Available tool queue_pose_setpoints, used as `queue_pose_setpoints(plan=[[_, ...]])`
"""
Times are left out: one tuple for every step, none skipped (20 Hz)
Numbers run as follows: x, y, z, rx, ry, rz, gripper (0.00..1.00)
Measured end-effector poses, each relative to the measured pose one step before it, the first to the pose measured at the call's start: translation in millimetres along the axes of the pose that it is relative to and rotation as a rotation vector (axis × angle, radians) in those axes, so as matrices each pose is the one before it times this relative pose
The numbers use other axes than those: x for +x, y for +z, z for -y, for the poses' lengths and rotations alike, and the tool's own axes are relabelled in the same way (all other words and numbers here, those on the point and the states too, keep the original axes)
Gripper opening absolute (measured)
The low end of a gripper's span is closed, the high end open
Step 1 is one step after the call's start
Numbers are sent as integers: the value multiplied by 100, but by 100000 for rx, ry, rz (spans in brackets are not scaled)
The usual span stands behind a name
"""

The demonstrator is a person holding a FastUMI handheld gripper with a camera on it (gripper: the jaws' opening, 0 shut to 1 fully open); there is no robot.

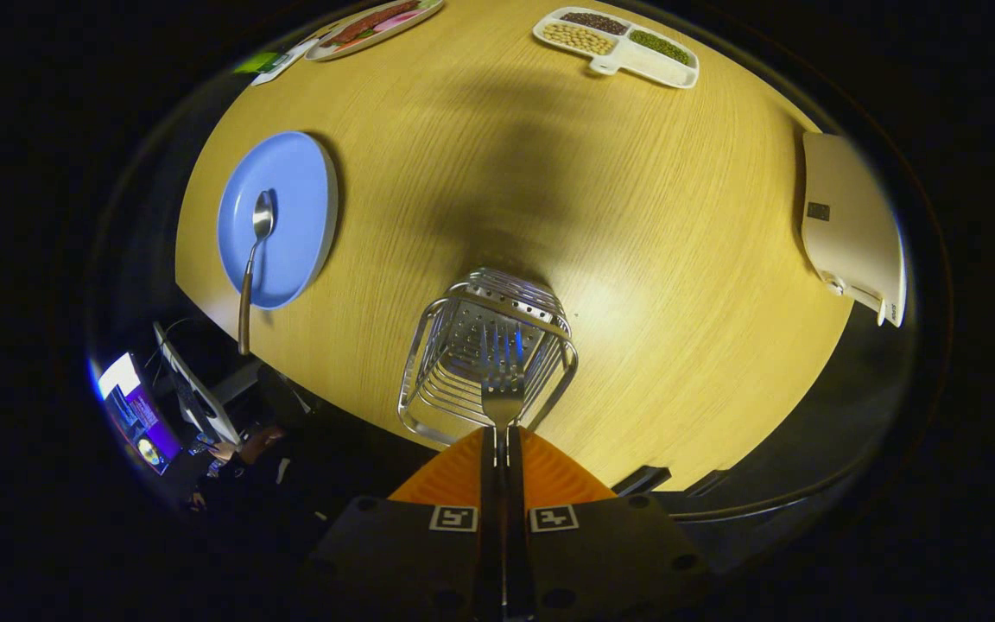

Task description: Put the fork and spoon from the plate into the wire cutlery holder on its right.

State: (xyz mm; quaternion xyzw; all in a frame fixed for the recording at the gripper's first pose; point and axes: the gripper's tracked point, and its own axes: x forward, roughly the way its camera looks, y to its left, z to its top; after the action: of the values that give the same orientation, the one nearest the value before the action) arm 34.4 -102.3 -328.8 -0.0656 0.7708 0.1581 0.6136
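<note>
Fork (503, 399) of shiny metal with a dark handle is clamped between the two fingers of the gripper (503, 436), low in the centre of the frame. Both fingers press on its handle from the two sides, nearly closed together, and the tines point away from the gripper, over the open mouth of the wire cutlery holder (487, 350). This holder is a silver metal basket with a perforated bottom, and it stands on the round light wooden table (653, 259) just ahead of the fingers. I cannot tell if the tines touch the wires.

At the left of the frame, well apart from the holder, lies the round blue plate (277, 220). On it rests the metal spoon (254, 259) with a dark brown handle; the bowl is on the plate and the handle end sticks out over the rim, toward the table edge.

At the upper right, a white divided tray (618, 45) holds beans and seeds in its compartments. At the top left of it, an oval platter (374, 26) with food lies at the table edge. At the right edge of the table is a flat beige device (852, 225). In the lower left, beyond the table, a lit screen (136, 410) glows in the dark.
</note>
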Motion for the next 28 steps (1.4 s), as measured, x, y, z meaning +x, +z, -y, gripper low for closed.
queue_pose_setpoints(plan=[[82,161,-191,-83,226,-379,7],[385,955,-123,-298,-261,-38,9],[139,245,26,-28,-86,64,10],[-15,-23,-177,262,225,26,10],[52,320,-26,848,87,920,11],[63,203,113,542,-307,834,12],[-33,360,139,380,-419,1785,12],[-247,351,129,461,-341,2644,11],[-437,364,190,256,-679,2713,10],[-56,352,122,231,-162,3000,10],[-375,336,113,169,150,3270,12],[-236,247,2,278,259,3636,15],[-425,276,163,961,-635,3704,18],[-424,277,-85,827,279,4625,21],[-622,334,-44,557,770,5412,24],[-1000,-452,-102,793,453,3373,24],[-767,437,-297,1053,1488,4826,25],[-673,350,-364,971,1200,5080,27],[-702,530,-242,669,847,4986,31],[-624,409,-261,0,773,5119,39],[-659,402,-309,133,578,4703,45],[-664,407,-455,469,1010,4566,56],[-746,272,-673,910,1293,3595,60],[-638,181,-879,864,1528,3399,63],[-591,263,-1044,1003,1950,3136,63],[-524,-2,-1261,1566,2448,1650,63],[-595,-102,-1453,1690,2419,1418,63],[-268,-194,-1472,1397,2158,831,63]])
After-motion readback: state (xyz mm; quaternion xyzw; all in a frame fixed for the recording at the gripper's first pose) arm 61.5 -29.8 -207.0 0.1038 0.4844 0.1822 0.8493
